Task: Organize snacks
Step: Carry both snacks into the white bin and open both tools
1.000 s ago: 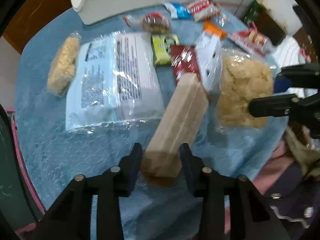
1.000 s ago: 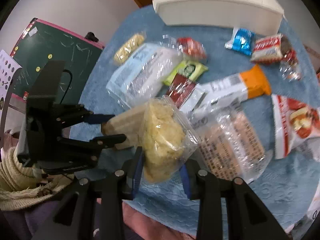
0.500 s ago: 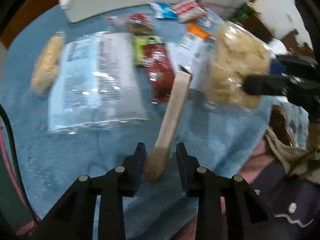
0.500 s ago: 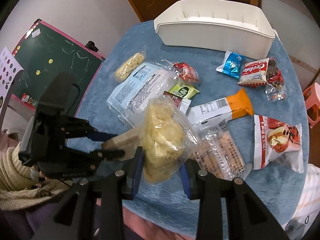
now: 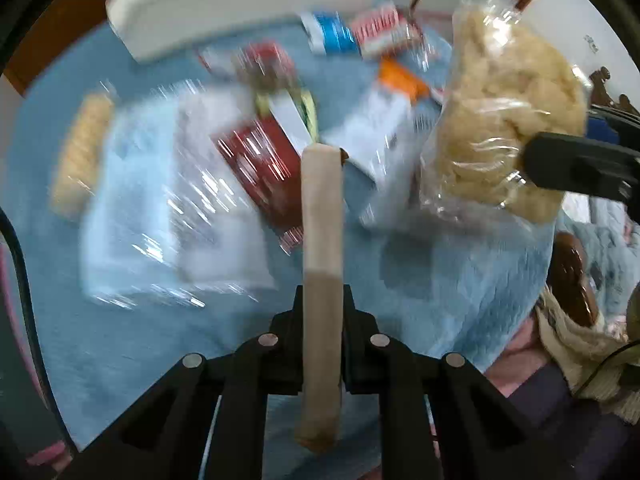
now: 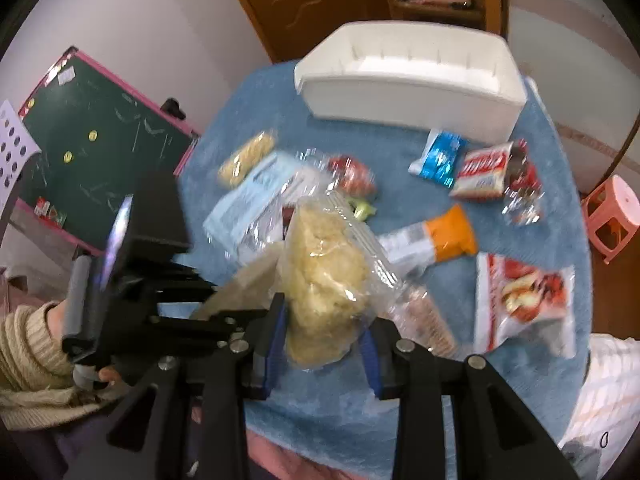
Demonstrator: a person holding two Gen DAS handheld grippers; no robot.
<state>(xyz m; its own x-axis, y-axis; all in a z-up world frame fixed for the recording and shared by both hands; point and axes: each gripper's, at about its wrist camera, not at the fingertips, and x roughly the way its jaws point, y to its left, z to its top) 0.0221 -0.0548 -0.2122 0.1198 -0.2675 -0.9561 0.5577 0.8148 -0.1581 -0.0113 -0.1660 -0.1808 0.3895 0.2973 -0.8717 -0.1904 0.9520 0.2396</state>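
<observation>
Both picks were made! The left gripper (image 5: 322,320) had just closed, pinching the flat tan paper snack packet (image 5: 321,216) edge-on; the right gripper (image 6: 324,340) clamped the clear bag of pale crackers (image 6: 326,280), both above the blue-clothed desk (image 6: 520,396). Next, presumably, came the carry to the long white plastic bin (image 6: 408,92) at the far edge.

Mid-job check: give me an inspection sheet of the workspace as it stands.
Surface: round table, blue cloth.
Job's things: white bin at far edge; snack packets scattered on cloth.
Clutter: nothing seen beyond the snacks.
Grippers: left hand-held gripper shut on tan box, jaws just closed; right hand-held gripper shut on clear bag of pale snacks.
Cables: thin black cable, left edge.
Surroundings: chalkboard, pink stool, wooden door.
</observation>
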